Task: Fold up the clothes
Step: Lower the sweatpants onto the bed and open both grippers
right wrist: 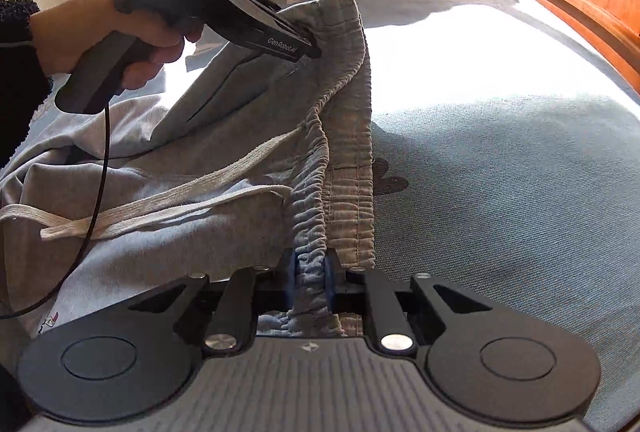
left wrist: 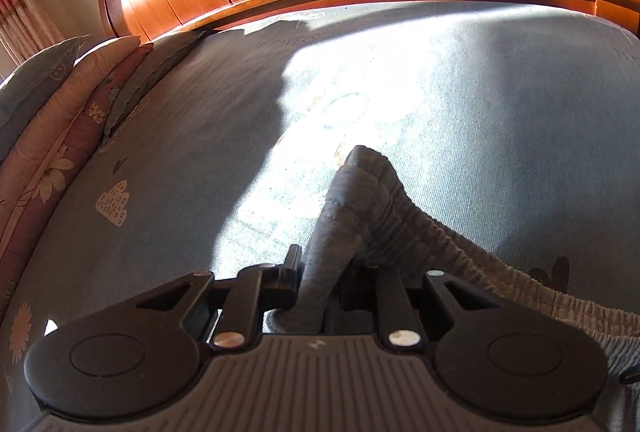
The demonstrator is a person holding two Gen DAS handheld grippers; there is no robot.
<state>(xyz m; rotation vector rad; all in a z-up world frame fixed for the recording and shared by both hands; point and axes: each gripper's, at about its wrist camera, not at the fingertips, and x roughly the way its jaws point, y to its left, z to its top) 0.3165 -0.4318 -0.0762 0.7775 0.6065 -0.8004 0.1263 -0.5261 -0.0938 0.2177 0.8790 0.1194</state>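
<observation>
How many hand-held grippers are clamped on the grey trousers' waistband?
2. The left hand-held gripper grips the far end of the waistband; the right hand-held gripper pinches its near end. Both are shut on it.

Trouser legs (right wrist: 100, 232) perhaps beyond the left edge.

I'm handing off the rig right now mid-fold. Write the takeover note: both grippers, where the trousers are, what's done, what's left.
Left gripper: shut on the far end of the grey trousers' waistband.
Right gripper: shut on the near end of the same waistband.
Trousers: waistband stretched between the two grippers just above the blue bedsheet; the rest is bunched at the left, drawstring loose on top.
Done: both ends gripped.
Left: lay the trousers flat, then probably fold; no neat fold shows yet.
</observation>
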